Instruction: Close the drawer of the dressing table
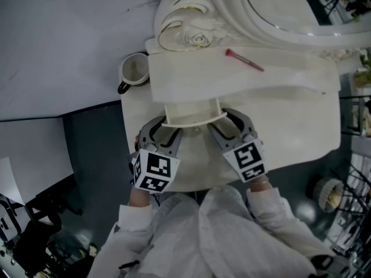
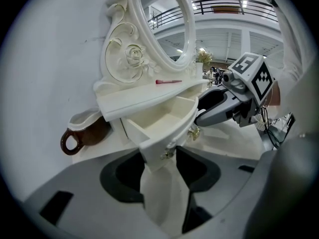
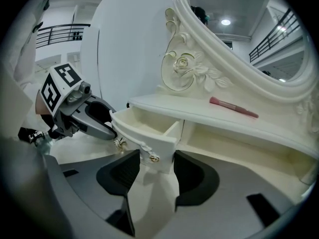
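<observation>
A: What is standing at the far left?

B: A brown mug (image 1: 134, 71) is sitting on the tabletop (image 1: 301, 135), at about 10 o'clock from the drawer (image 1: 191, 112). It is well apart from both claws, so I think it is not taking part.

A: And the left claw?

B: The left claw (image 2: 160, 158) is waiting with its jaws spread. The left corner of the drawer front, with a small gold knob (image 2: 167, 154), is lying between them. It is not pinching anything. I believe it is placed there to push, not to grip.

A: Where is the drawer itself?

B: It is sticking out of the dressing table (image 1: 249, 86) toward 6 o'clock, pulled well out and empty inside. So the closing is not yet done.

A: The right claw?

B: The right claw (image 3: 150, 158) is mirroring the other: jaws spread, the right corner of the drawer front between them, nothing clamped. Whether the jaws are touching the front, I cannot tell.

A: Why both ends?

B: Probably so that an even push toward 12 o'clock is keeping the drawer straight and not jamming it.

A: Anything further right?

B: A pink brush (image 1: 243, 59) is lying on the dressing table's top at 1 o'clock, below the mirror (image 1: 278, 16). A rough push could shake it.
</observation>
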